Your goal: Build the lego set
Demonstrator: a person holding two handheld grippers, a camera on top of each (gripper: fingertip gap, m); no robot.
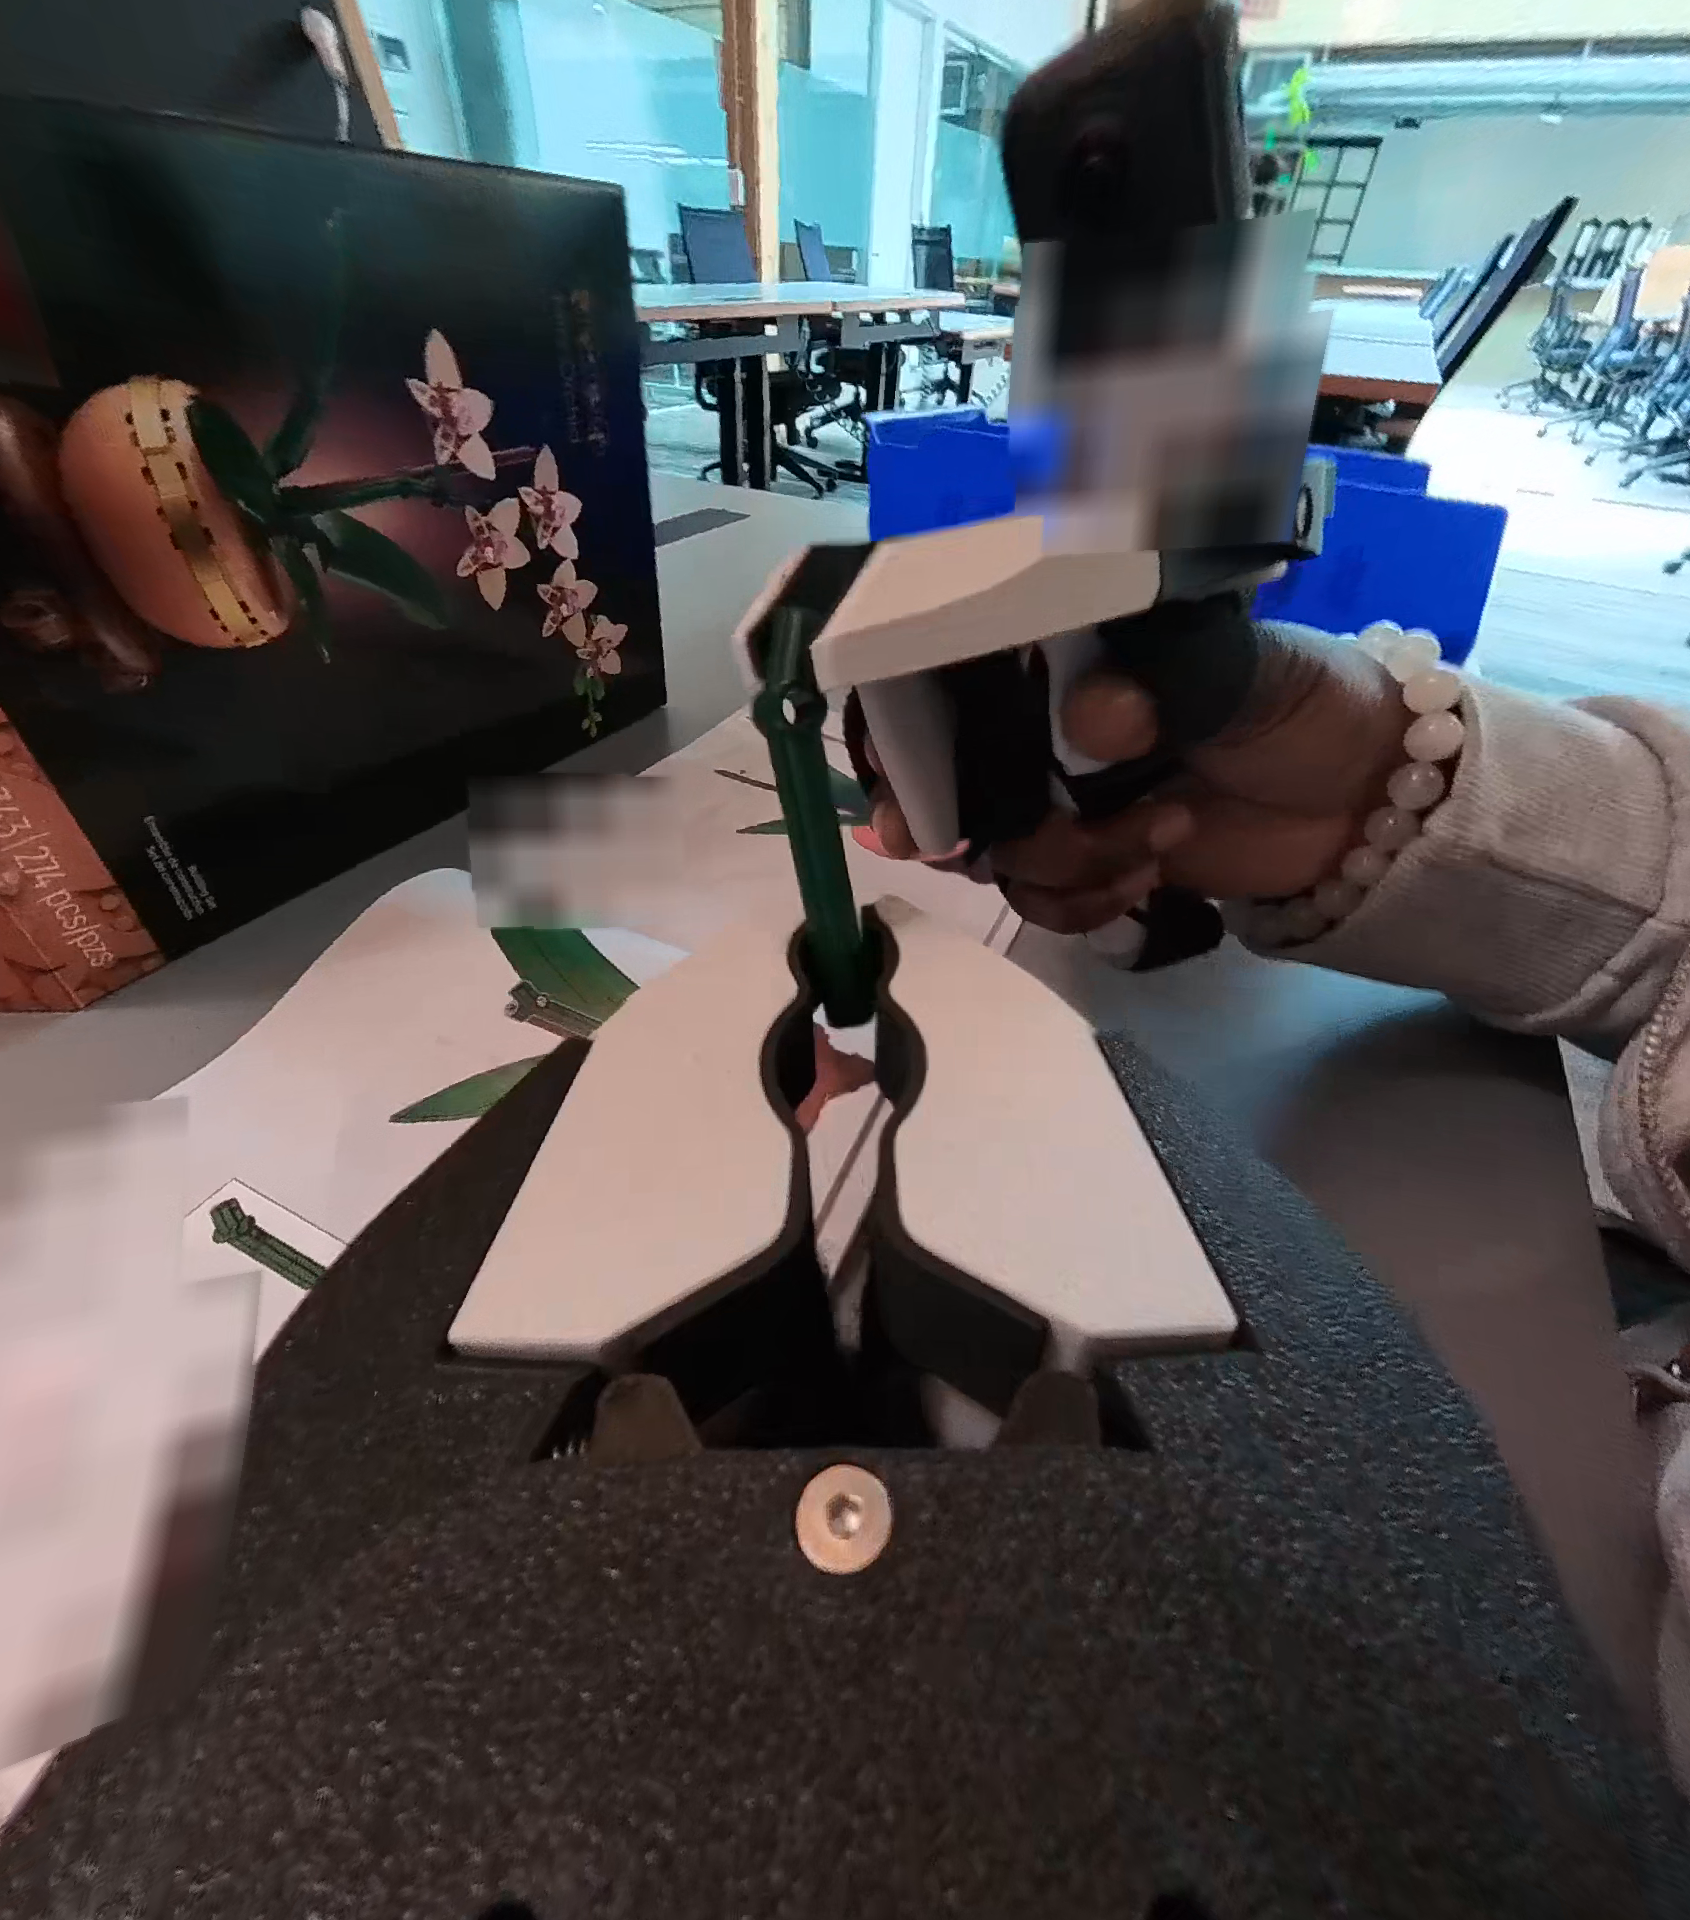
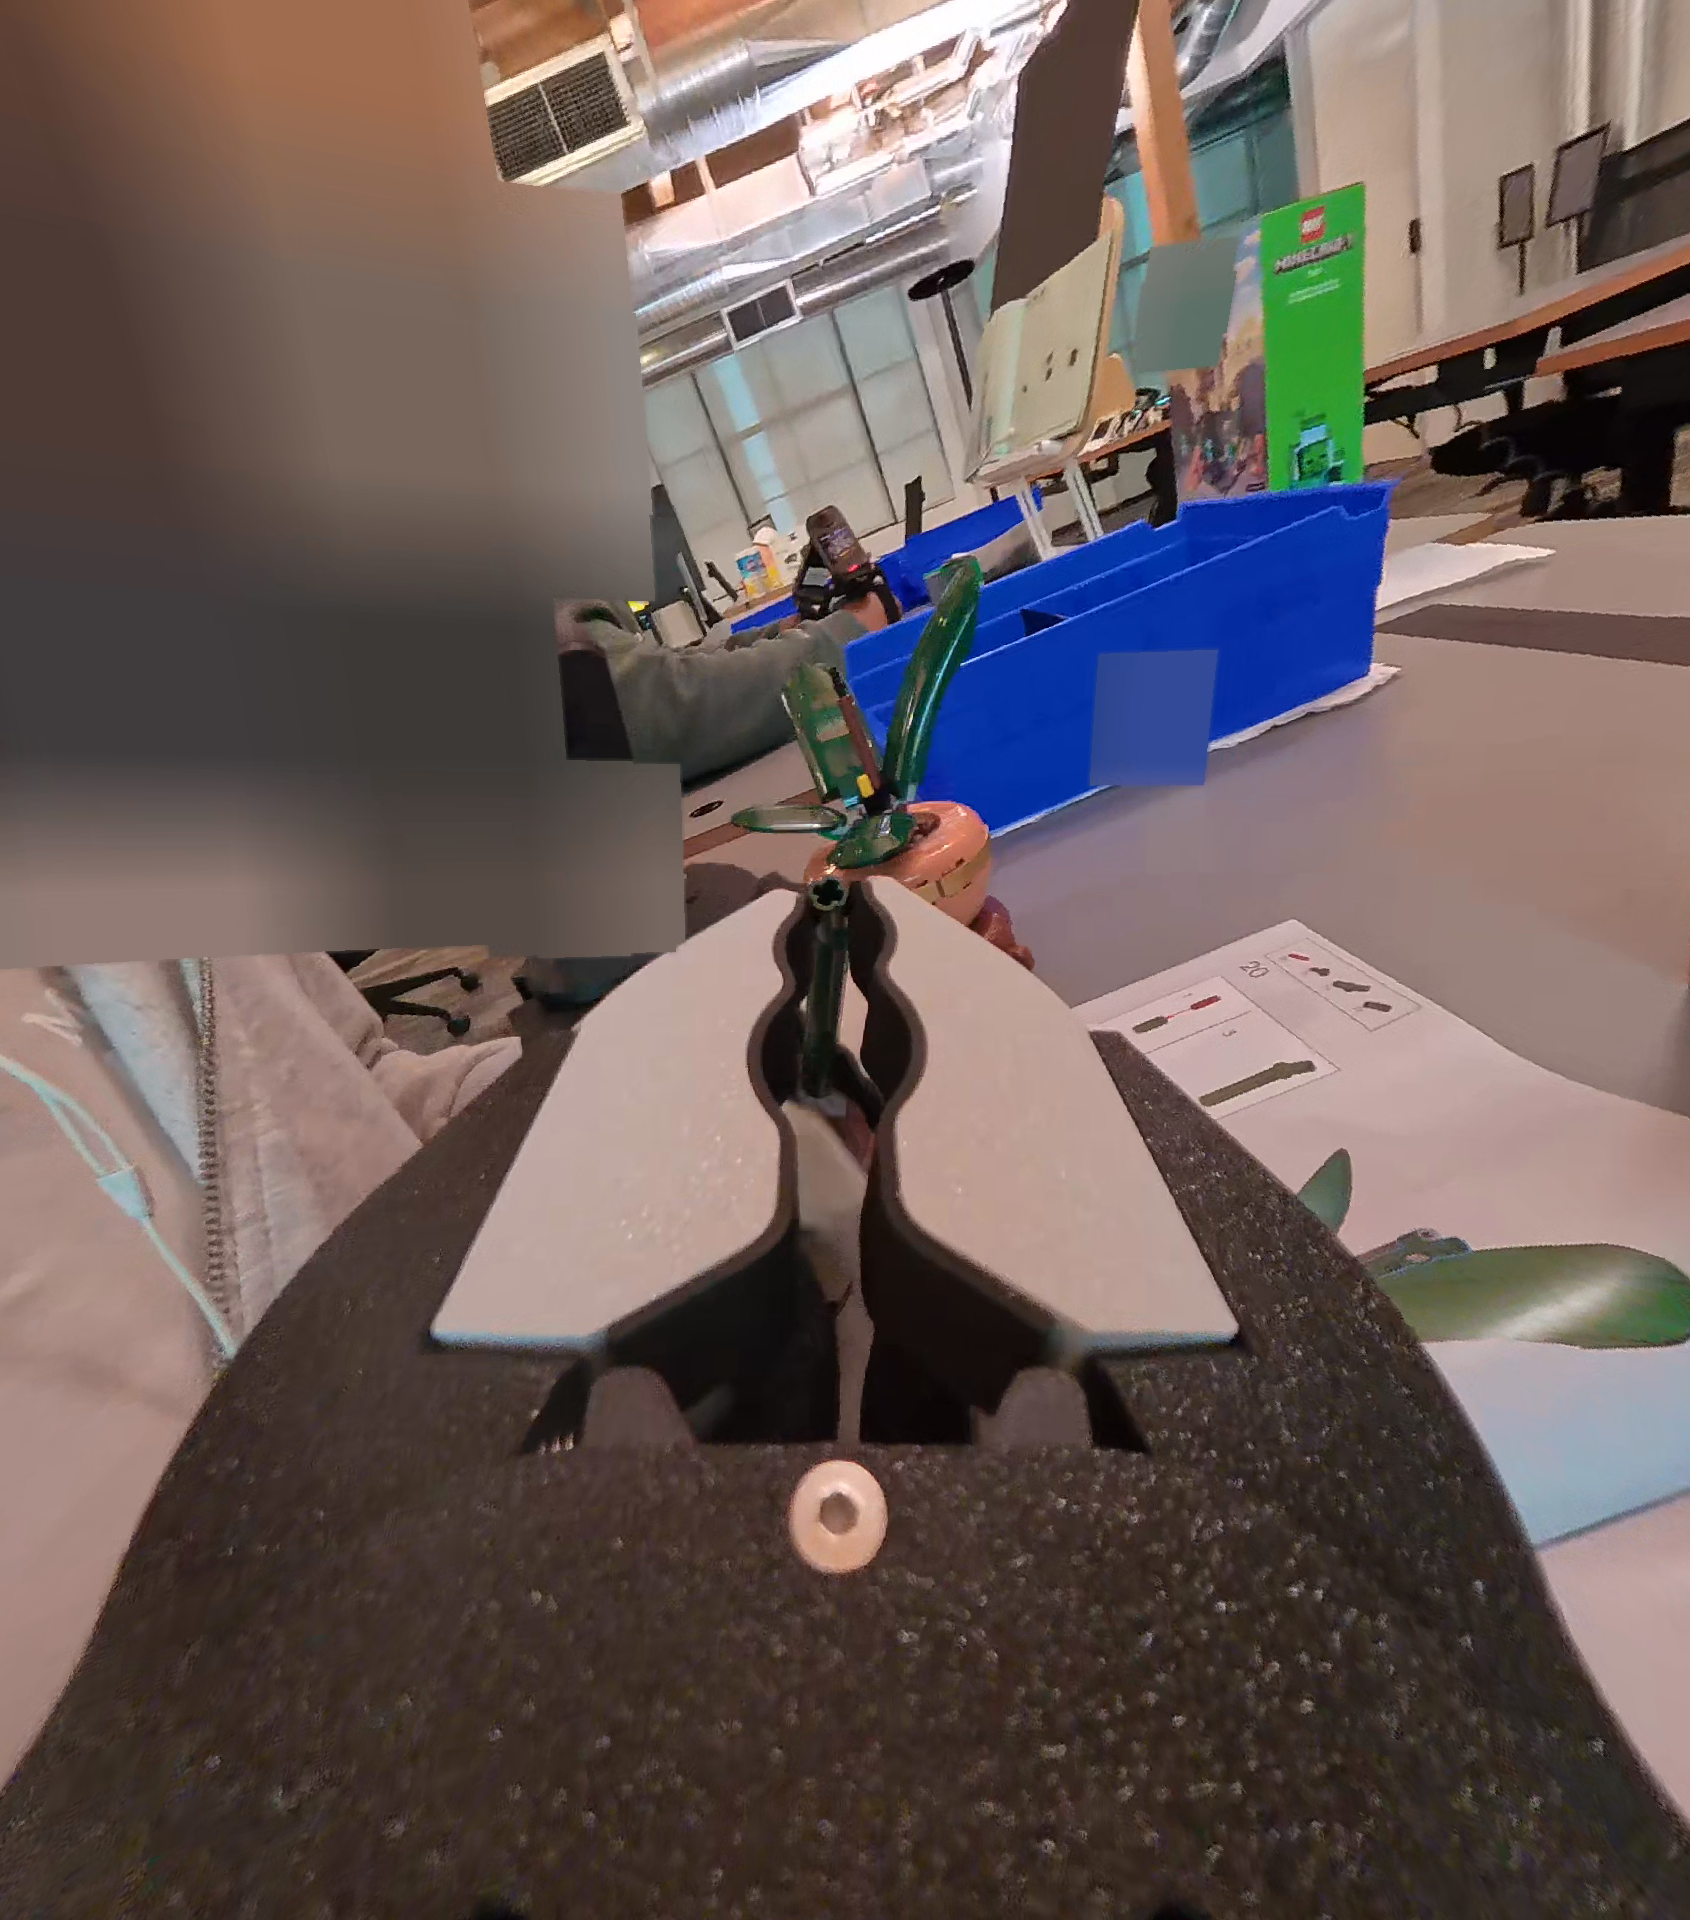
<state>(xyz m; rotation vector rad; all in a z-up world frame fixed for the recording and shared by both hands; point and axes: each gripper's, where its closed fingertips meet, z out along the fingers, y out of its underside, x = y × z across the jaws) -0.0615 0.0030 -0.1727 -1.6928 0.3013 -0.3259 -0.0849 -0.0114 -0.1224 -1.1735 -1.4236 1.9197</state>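
Between your two grippers hangs a green stem (image 1: 813, 831): your left gripper (image 1: 843, 971) is clamped on its lower end, your right gripper (image 1: 787, 623) on its top at 12 o'clock. Beyond, at 10 o'clock, stands the box (image 1: 280, 499); the potted plant model (image 2: 908, 831) stands apart.

blue bins (image 2: 1236, 634), office chairs (image 1: 1651, 353), desks (image 1: 799, 301), ceiling ducts (image 2: 716, 94)

Open office: grey tabletop (image 2: 1443, 831), desk rows (image 1: 799, 312) and black chairs (image 1: 1651, 384) far, frosted glass walls (image 1: 612, 125), exposed ceiling ducts (image 2: 716, 83), bright daylight.
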